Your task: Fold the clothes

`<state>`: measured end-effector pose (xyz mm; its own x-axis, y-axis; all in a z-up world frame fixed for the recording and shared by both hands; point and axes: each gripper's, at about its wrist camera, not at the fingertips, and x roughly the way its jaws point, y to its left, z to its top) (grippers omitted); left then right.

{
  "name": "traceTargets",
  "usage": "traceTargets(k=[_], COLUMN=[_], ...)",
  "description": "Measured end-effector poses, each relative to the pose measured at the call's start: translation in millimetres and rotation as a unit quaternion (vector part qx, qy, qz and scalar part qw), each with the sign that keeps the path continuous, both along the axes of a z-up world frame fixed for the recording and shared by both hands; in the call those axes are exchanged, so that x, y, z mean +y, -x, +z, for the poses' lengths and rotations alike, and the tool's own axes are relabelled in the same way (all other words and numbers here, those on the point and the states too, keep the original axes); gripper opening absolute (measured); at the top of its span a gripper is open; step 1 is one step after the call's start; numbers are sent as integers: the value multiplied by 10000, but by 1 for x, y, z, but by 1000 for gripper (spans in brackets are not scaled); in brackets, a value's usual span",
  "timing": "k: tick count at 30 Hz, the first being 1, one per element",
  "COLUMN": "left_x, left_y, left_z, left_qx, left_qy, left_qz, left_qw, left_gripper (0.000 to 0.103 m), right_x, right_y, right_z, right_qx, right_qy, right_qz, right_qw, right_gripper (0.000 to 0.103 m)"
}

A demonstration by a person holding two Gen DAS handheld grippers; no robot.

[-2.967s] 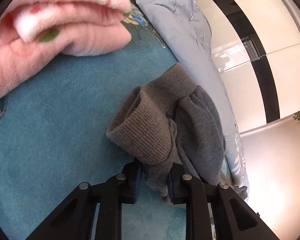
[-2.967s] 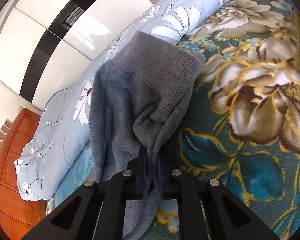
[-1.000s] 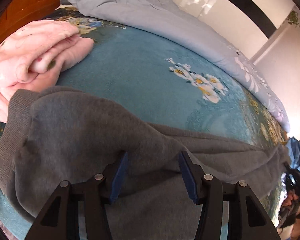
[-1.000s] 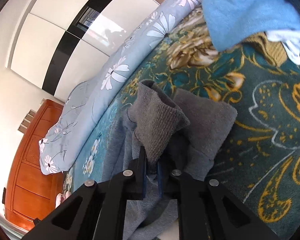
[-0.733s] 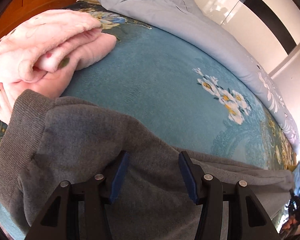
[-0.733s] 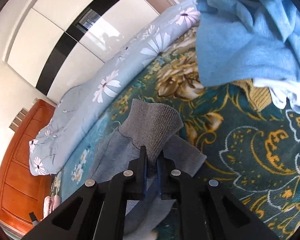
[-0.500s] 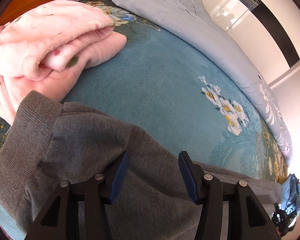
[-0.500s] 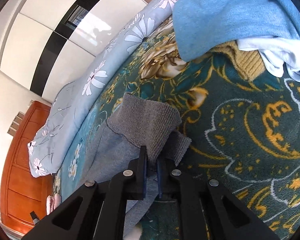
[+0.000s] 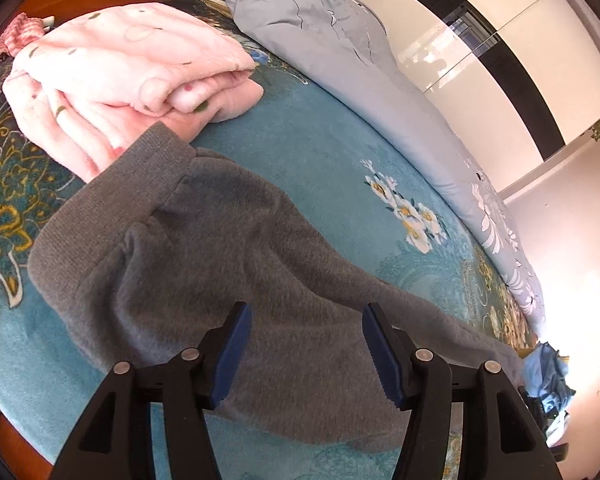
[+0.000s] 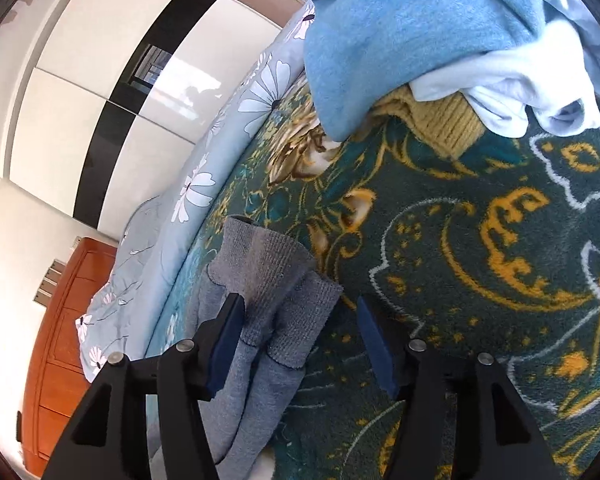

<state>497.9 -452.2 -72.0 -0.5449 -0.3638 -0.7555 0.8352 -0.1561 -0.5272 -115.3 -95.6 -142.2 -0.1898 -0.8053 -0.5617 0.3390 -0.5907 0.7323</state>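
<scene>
Grey sweatpants [image 9: 204,256] lie stretched flat on the teal floral bedspread [image 9: 324,160], ribbed waistband at the left. My left gripper [image 9: 304,320] is open just above the pants near the waist, holding nothing. In the right wrist view the two ribbed leg cuffs [image 10: 276,276] lie side by side on the bedspread [image 10: 480,264]. My right gripper [image 10: 298,312] is open over the cuffs, with its left finger beside them and nothing held.
A folded pink fleece garment [image 9: 128,64] lies left of the waistband. A rolled light-blue floral duvet [image 9: 340,56] runs along the far side. A pile of blue, white and mustard clothes [image 10: 440,48] sits beyond the cuffs. A wooden headboard [image 10: 56,360] and white wardrobe [image 10: 100,80] stand behind.
My right gripper laid the leg cuffs down on the bedspread and opened. My left gripper stayed open over the laid-out pants, and its view shifted slightly.
</scene>
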Motion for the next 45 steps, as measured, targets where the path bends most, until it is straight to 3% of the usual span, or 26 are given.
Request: traceTargets(k=[4, 5, 6, 7, 9, 17, 23, 27, 30, 34, 38, 43, 45], left_x=[6, 7, 8, 10, 14, 24, 22, 17, 7, -22, -53, -81, -84], left_y=[-8, -11, -13, -16, -22, -50, -71, -71, -72, -46, -8, 17, 18], left_z=[-4, -5, -6, -7, -6, -1, -16, -10, 2, 17, 9, -11, -15], left_qx=[93, 128, 175, 234, 298, 406, 389, -198, -473, -1123, -1322, -1254, -1157], left_qy=[-127, -168, -206, -241, -274, -169, -264, -23, 277, 715, 822, 469, 417], left_qz=[52, 65, 77, 91, 111, 244, 638, 602, 433, -179, -843, -1200, -1284], left_qw=[9999, 9998, 9996, 9994, 9991, 9987, 9969, 9980, 9976, 9909, 9842, 9837, 9841], left_gripper=[62, 62, 62, 62, 62, 62, 62, 63, 63, 66, 66, 66, 66], right_x=[-17, -20, -22, -22, -18, 45, 46, 43, 54, 44, -31, -133, -159], right_y=[-5, -6, -7, -8, -10, -11, -7, -14, -25, -58, -88, -118, -133], right_z=[2, 2, 2, 5, 12, 80, 57, 48, 61, 104, 119, 93, 80], right_qx=[127, 104, 78, 70, 70, 839, 853, 942, 1180, 2110, 2372, 2454, 2650], right_qy=[-108, -118, -123, -119, -104, 34, -786, -953, -1106, -1277, -1345, -1841, -2125], right_qz=[0, -23, -43, -74, -147, -305, -172, -256, -315, 235, 1887, 3377, 3812], right_qw=[9999, 9999, 9999, 9999, 9998, 9960, 9931, 9906, 9863, 9688, 9434, 8899, 8598], right_gripper=[60, 54, 34, 24, 14, 10, 10, 13, 21, 22, 28, 29, 43])
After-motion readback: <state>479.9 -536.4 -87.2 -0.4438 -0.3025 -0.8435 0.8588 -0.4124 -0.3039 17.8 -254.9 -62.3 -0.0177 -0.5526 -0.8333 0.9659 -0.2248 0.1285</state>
